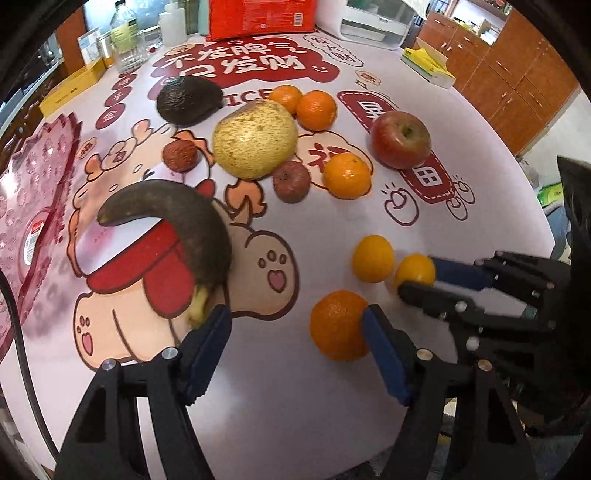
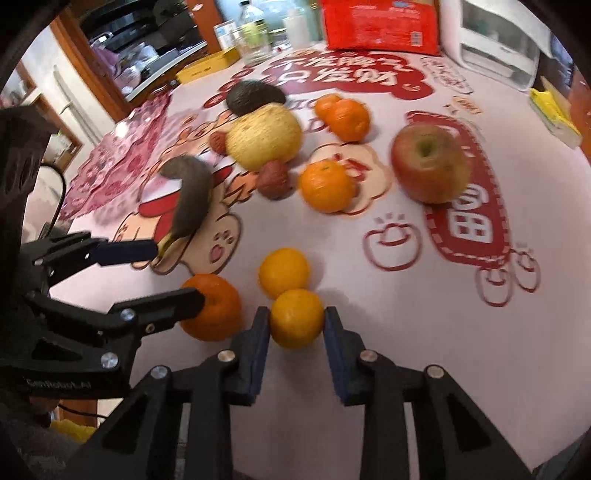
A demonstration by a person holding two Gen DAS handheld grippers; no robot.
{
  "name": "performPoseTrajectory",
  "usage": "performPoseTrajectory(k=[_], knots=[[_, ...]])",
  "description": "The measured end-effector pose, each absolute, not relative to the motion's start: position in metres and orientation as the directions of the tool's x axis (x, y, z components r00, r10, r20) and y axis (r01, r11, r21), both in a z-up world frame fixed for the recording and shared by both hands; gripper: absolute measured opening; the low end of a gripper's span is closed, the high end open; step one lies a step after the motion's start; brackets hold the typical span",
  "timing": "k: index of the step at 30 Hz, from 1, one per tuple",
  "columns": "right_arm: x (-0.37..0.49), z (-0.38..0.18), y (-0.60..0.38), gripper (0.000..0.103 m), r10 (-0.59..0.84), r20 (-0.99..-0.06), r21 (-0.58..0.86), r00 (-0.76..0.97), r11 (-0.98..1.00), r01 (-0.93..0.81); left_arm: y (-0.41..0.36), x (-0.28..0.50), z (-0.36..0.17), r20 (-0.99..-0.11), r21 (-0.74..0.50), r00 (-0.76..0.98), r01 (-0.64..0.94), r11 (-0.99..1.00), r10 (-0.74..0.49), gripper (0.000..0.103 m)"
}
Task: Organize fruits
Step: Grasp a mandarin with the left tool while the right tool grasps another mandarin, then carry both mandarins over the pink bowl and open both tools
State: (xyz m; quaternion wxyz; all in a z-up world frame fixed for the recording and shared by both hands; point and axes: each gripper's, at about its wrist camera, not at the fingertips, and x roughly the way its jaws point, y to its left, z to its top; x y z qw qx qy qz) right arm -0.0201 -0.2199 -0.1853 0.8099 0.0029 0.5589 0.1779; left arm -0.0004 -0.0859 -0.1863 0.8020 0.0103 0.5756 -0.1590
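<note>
My right gripper (image 2: 296, 312) is shut on a small yellow-orange citrus (image 2: 296, 325), which rests on the printed tablecloth (image 2: 388, 332). A matching citrus (image 2: 283, 272) touches it from behind. My left gripper (image 1: 295, 314) stands open. An orange (image 1: 338, 325) lies between its jaws against the right pad (image 1: 384, 350), and the peeled end of a dark banana (image 1: 177, 218) lies by the left pad (image 1: 207, 347). Farther back lie a red apple (image 1: 400, 139), a speckled yellow pear (image 1: 255, 138), an avocado (image 1: 188, 99), three oranges (image 1: 346, 175) and two small reddish fruits (image 1: 291, 181).
A pink patterned tray (image 1: 33, 177) lies at the left edge. Along the back stand a red bag (image 1: 262, 18), bottles (image 1: 125, 40), a yellow box (image 1: 72, 86) and a white appliance (image 1: 376, 22). A yellow-green box (image 1: 428, 66) sits near the right table edge.
</note>
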Motion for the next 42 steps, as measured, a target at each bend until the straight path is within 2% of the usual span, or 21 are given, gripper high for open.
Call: performPoseTrajectory(k=[5,8,10,13,22,28,37,42], knots=[[-0.017,-0.182,-0.233,0.029,0.254,-0.908,0.176,0.333,0.953,-0.245,-0.104,0.003,-0.189,-0.933,-0.192,0.234,0.324,0.926,-0.275,0.068],[-0.017,-0.183,-0.238,0.029,0.243,-0.91,0.17,0.337,0.958,-0.231,-0.118,0.003,-0.193,-0.935,-0.217,0.189,0.367,0.905,-0.301,0.059],[-0.017,-0.183,-0.242,0.029,0.237,-0.91,0.167,0.339,0.96,-0.225,-0.128,0.001,-0.195,-0.936,-0.225,0.166,0.394,0.891,-0.309,0.049],[-0.018,-0.184,-0.247,0.029,0.226,-0.913,0.159,0.34,0.964,-0.213,-0.139,-0.001,-0.196,-0.936,-0.236,0.14,0.428,0.873,-0.322,0.042],[-0.019,-0.183,-0.25,0.029,0.226,-0.912,0.165,0.343,0.966,-0.198,-0.144,-0.002,-0.191,-0.943,-0.201,0.152,0.451,0.869,-0.297,0.038],[-0.017,-0.167,-0.24,0.029,0.233,-0.901,0.159,0.367,0.962,-0.221,-0.121,-0.002,-0.163,-0.933,-0.162,0.231,0.415,0.895,-0.276,0.037],[-0.007,-0.099,-0.19,0.029,0.299,-0.833,0.137,0.466,0.927,-0.35,-0.032,0.009,-0.087,-0.888,-0.144,0.402,0.219,0.965,-0.223,0.037],[0.0,-0.052,-0.14,0.029,0.372,-0.772,0.115,0.516,0.879,-0.462,0.045,0.008,-0.042,-0.85,-0.099,0.514,0.067,0.993,-0.119,0.037]])
